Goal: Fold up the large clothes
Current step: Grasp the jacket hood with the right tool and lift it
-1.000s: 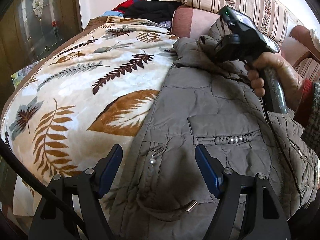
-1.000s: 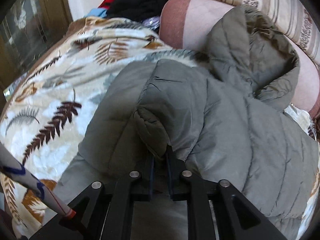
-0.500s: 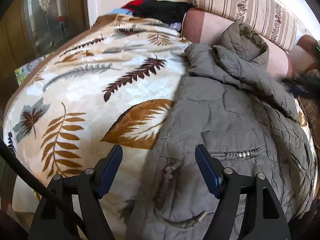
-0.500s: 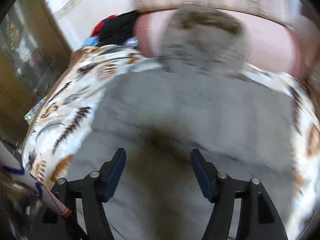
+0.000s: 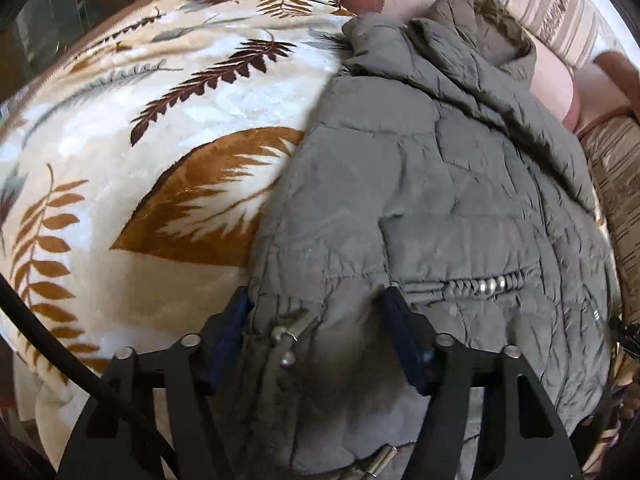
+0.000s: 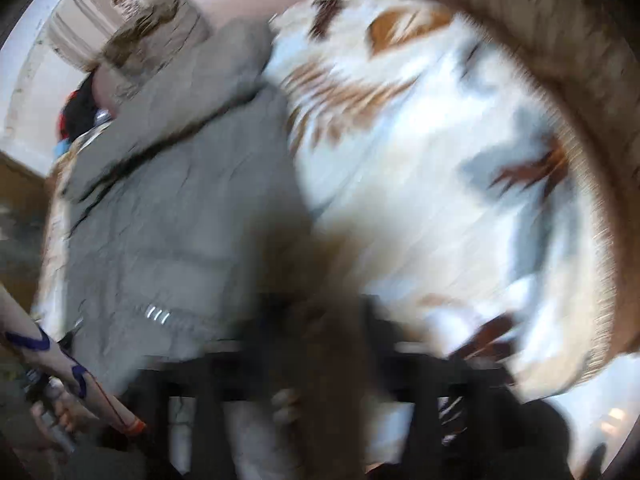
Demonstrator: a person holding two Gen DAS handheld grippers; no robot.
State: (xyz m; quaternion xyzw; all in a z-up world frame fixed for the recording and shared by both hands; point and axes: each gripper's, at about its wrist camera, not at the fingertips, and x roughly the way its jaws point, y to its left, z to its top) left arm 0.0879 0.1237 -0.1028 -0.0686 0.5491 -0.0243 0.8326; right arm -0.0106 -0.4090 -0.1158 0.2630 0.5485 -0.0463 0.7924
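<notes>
The grey quilted jacket [image 5: 432, 208] fills the centre and right of the left wrist frame, lying on the leaf-print blanket [image 5: 152, 152]. Its long axis runs from the hem at the bottom to the hood [image 5: 472, 32] at upper right. The left gripper [image 5: 316, 332] stands apart, straddling the puffy hem by a metal toggle [image 5: 290, 330]. Closing there may pinch only the toggle or a thin outer layer, so the hem slips. The right gripper [image 6: 316, 340] is blurred; I cannot tell its state
</notes>
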